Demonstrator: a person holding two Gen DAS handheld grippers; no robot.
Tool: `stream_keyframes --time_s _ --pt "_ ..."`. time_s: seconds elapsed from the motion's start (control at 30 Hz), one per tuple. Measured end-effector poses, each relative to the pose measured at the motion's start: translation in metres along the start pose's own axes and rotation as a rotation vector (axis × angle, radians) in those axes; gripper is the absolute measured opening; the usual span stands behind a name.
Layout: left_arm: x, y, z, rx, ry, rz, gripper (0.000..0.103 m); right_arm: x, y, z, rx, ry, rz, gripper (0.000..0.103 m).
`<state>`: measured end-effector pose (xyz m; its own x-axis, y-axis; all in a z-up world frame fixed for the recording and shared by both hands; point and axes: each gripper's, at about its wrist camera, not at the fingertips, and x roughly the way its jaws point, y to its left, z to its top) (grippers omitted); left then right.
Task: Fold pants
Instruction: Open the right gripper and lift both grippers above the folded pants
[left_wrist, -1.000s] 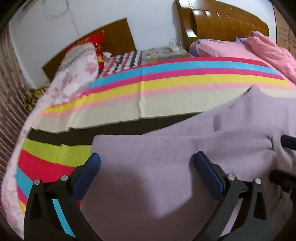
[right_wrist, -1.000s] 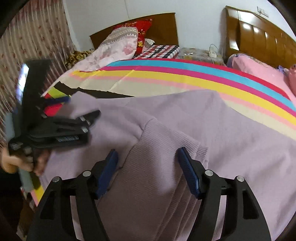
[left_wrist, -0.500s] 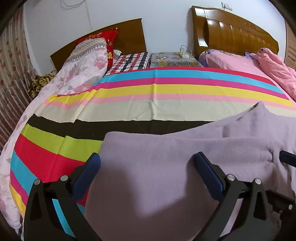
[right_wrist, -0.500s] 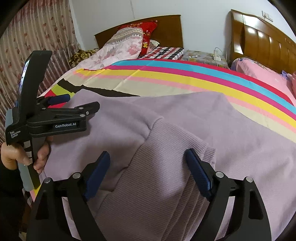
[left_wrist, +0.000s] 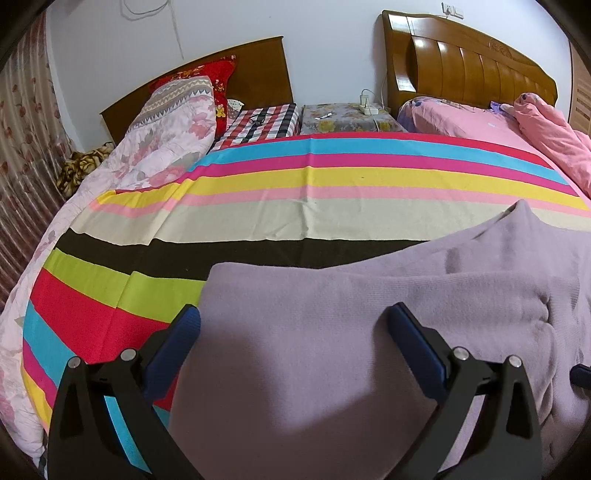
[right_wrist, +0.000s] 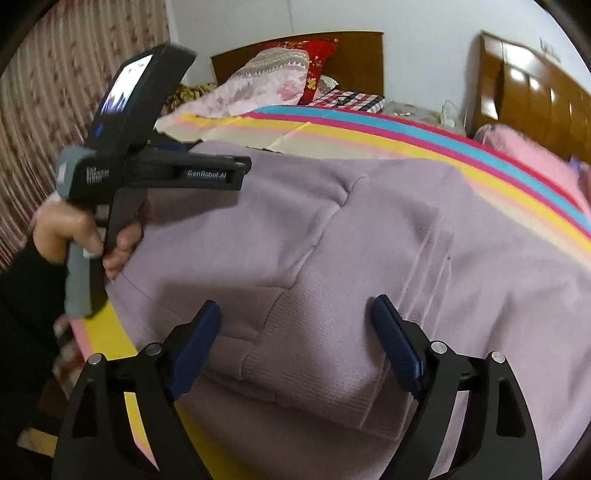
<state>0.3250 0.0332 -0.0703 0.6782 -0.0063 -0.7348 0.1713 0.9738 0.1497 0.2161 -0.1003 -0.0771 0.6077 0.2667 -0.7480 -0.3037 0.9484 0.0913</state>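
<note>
Lilac knit pants (left_wrist: 314, 291) lie spread on the striped bedspread (left_wrist: 258, 218), with one part folded over another. My left gripper (left_wrist: 293, 312) hovers open over their left end, its blue pads apart and nothing between them. In the right wrist view the pants (right_wrist: 369, 221) fill the middle, and a ribbed band (right_wrist: 314, 354) lies near the front. My right gripper (right_wrist: 295, 304) stands open just above that band, its pads clear of the cloth. A hand (right_wrist: 62, 229) holds the left gripper (right_wrist: 210, 155) at the pants' left edge.
A floral quilt (left_wrist: 159, 140) and red pillow (left_wrist: 221, 74) lie at the far left by a wooden headboard (left_wrist: 258, 70). A nightstand (left_wrist: 343, 118) with a power strip stands between the beds. A pink bed (left_wrist: 480, 125) is at the right and a curtain (right_wrist: 55, 92) at the left.
The right gripper's jaws have widened and it has shifted over the ribbed band. The left wrist view has rolled level, while the left gripper stays over the same end of the pants.
</note>
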Motion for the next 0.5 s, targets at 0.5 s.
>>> stream_keyframes --time_s 0.5 --pt "0.000 0.001 -0.001 -0.010 0.008 -0.004 0.102 -0.147 -0.106 -0.096 0.411 -0.289 -0.160 0.084"
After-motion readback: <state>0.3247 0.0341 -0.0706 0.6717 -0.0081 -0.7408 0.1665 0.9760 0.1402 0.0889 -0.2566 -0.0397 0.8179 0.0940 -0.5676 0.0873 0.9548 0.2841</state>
